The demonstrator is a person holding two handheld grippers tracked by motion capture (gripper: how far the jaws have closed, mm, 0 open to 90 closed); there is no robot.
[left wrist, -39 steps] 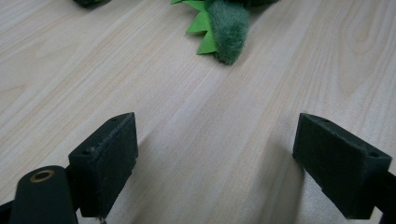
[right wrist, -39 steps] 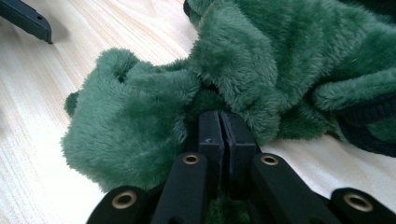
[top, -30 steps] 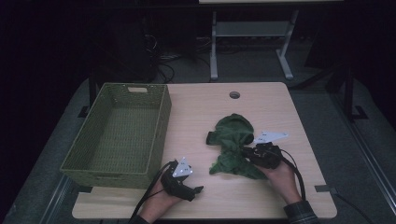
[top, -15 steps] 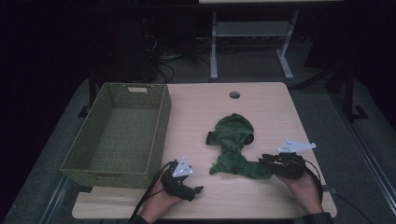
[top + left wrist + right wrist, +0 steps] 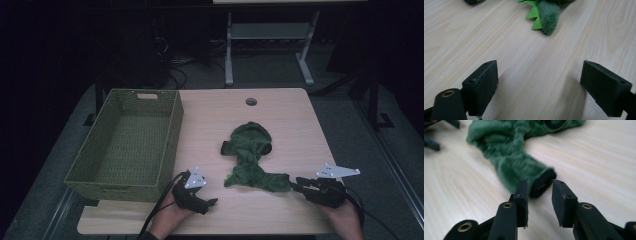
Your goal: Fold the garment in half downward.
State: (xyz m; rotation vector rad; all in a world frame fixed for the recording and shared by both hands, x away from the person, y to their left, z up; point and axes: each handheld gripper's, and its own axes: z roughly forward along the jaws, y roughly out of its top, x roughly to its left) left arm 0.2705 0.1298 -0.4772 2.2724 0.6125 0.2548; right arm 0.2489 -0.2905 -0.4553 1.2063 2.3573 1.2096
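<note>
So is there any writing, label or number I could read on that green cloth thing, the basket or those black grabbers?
None: no words, labels, brands or numbers can be read.
The green garment, the woven basket, the wooden table, the left gripper and the right gripper all show plain surfaces.

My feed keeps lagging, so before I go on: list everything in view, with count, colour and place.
plush garment: one, green, lying stretched on the table right of centre; its black-trimmed end lies between the right gripper's jaws.
basket: one, olive-green woven, left side of the table, nothing in it.
table: one, light wood, with a round cable hole near the far edge.
metal frame: one, grey, on the floor behind the table.
left gripper: black, near edge, jaws wide open over bare wood.
right gripper: black, near right edge; jaws have just been opening, pads apart from the cuff.
</note>
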